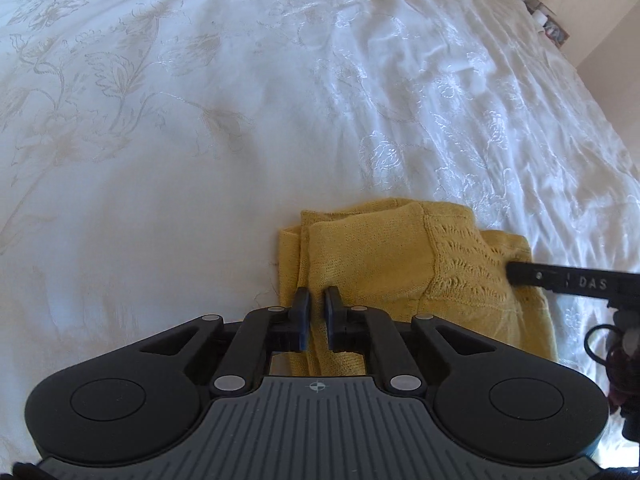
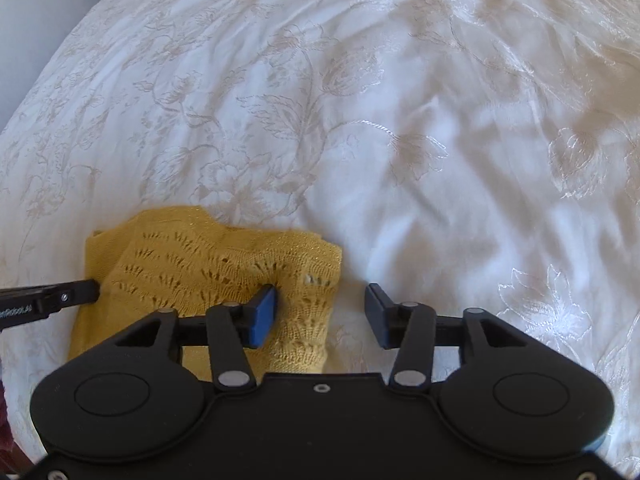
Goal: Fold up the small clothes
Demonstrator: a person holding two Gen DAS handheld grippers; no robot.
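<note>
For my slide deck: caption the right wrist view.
Right gripper open over the edge of a folded yellow knit top on a white bedspread.

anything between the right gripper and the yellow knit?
Nothing visible. The right gripper is open straddling the right edge of the yellow knit, one finger over it, the other over bare white bedspread.

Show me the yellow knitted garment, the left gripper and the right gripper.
yellow knitted garment (image 2: pixel 208 256): right wrist view, lace-patterned panel.
left gripper (image 1: pixel 316 300): left wrist view, between its fingertips.
right gripper (image 2: pixel 322 300): right wrist view, between its fingertips.
</note>
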